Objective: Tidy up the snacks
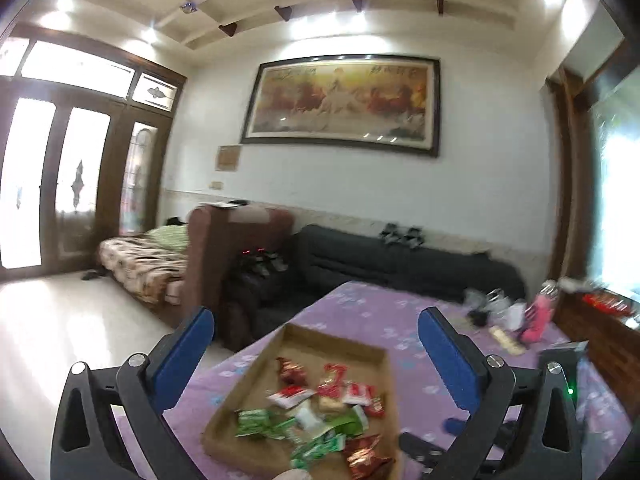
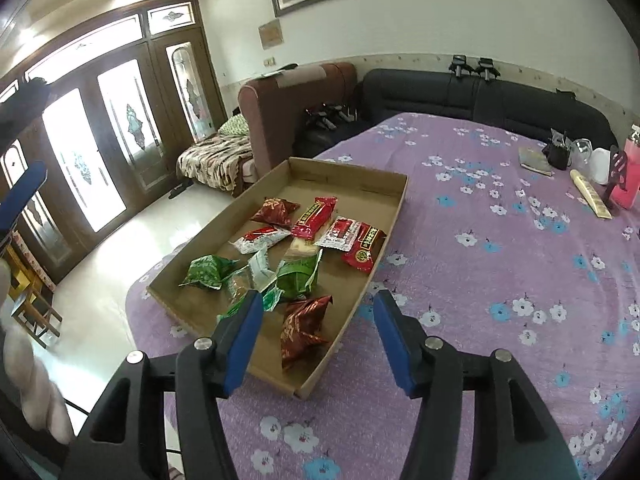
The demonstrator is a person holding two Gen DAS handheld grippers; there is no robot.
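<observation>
A shallow cardboard tray (image 2: 352,178) lies on a purple flowered cloth (image 2: 480,240) and holds several red and green snack packets. A red foil packet (image 2: 300,330) lies at its near end, green packets (image 2: 208,272) at the left, red ones (image 2: 314,216) further back. My right gripper (image 2: 316,308) is open and empty, just above the tray's near end. My left gripper (image 1: 316,322) is open and empty, held above the tray (image 1: 332,344), whose packets (image 1: 320,412) look blurred.
Small items, a pink bottle (image 2: 628,168) and a flat box (image 2: 592,194) lie at the cloth's far right. A black sofa (image 2: 480,92), a brown sofa (image 2: 296,96) and glass doors (image 2: 100,128) stand behind. My right gripper's tip (image 1: 420,446) shows low in the left view.
</observation>
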